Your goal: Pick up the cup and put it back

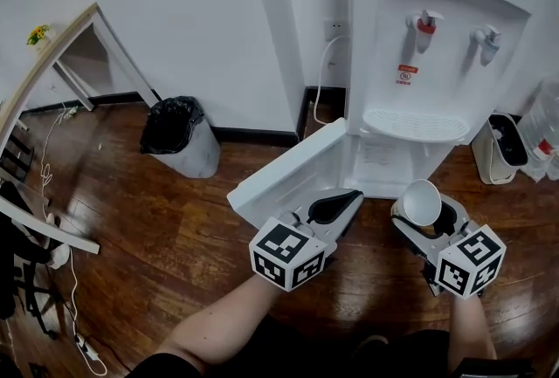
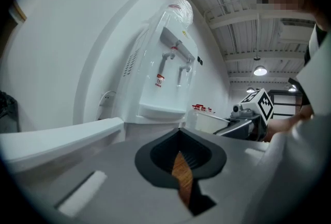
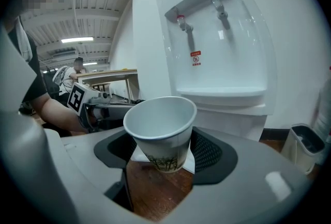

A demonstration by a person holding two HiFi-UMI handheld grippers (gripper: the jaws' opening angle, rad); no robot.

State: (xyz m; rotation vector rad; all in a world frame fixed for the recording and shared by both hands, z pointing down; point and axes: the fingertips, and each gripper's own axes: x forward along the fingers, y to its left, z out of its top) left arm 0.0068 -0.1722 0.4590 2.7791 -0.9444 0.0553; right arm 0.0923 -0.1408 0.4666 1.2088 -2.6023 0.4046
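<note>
View downward onto a dark wooden plank floor (image 1: pixel 175 219) bounded by a white wall (image 1: pixel 192 10). A grey waste bin with a black liner (image 1: pixel 179 136) stands against the wall at the left. A tall white water dispenser with a red tap and a grey tap (image 1: pixel 437 71) stands ahead of me, and its white lower cabinet door (image 1: pixel 288 171) hangs open towards me. Both my bare forearms reach forward, low over the floor, in front of the open cabinet. My left gripper (image 1: pixel 336 206) points at the door edge with its dark pads a narrow slit apart; only floor shows through the gap. My right gripper (image 1: pixel 426 212), just beside it and level with it, pinches a white paper cup with a dark printed band near its base (image 3: pixel 161 130). The cup is held by its lower wall, clear of the floor, with its empty mouth tilted back towards me.
</note>
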